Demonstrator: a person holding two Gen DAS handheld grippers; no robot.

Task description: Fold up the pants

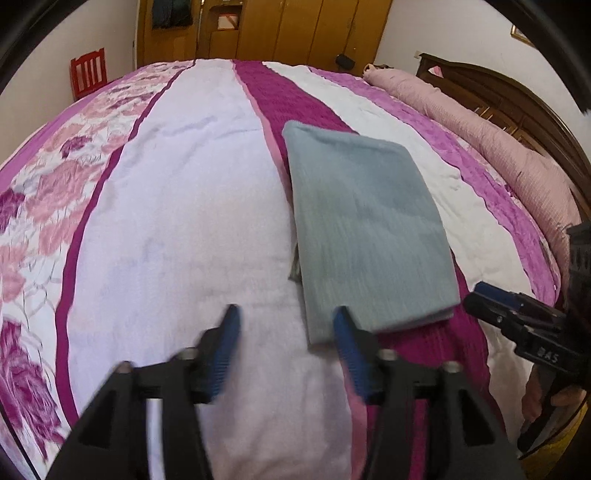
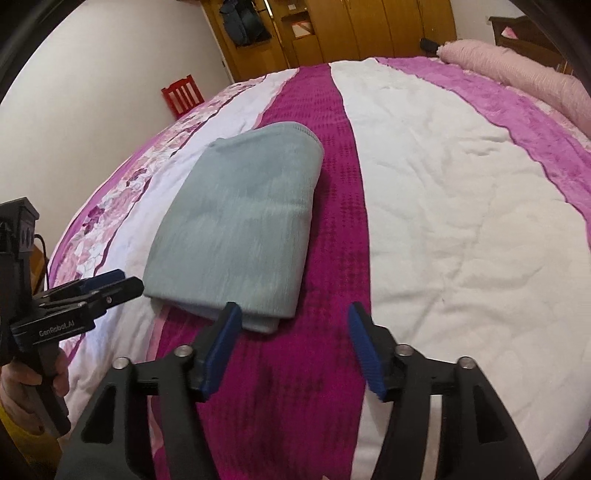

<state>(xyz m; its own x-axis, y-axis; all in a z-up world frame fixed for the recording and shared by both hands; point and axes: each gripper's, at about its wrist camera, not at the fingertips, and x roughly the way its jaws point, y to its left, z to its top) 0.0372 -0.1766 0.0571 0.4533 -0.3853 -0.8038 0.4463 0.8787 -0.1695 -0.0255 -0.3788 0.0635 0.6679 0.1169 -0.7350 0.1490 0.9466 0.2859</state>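
Observation:
The grey-blue pants [image 1: 365, 225] lie folded into a thick rectangle on the magenta stripe of the bedspread; they also show in the right wrist view [image 2: 240, 229]. My left gripper [image 1: 286, 317] is open and empty, just short of the near left corner of the pants. My right gripper [image 2: 291, 314] is open and empty, just short of the near right corner. Each gripper shows in the other's view: the right one [image 1: 491, 295] at the right edge, the left one [image 2: 118, 282] at the left edge.
The bed [image 2: 443, 184] has a quilted pink, white and magenta cover. A pink rolled duvet [image 1: 480, 122] lies along the wooden headboard [image 1: 517, 96]. A red chair [image 1: 88, 72] and a wooden wardrobe [image 1: 295, 29] stand beyond the bed.

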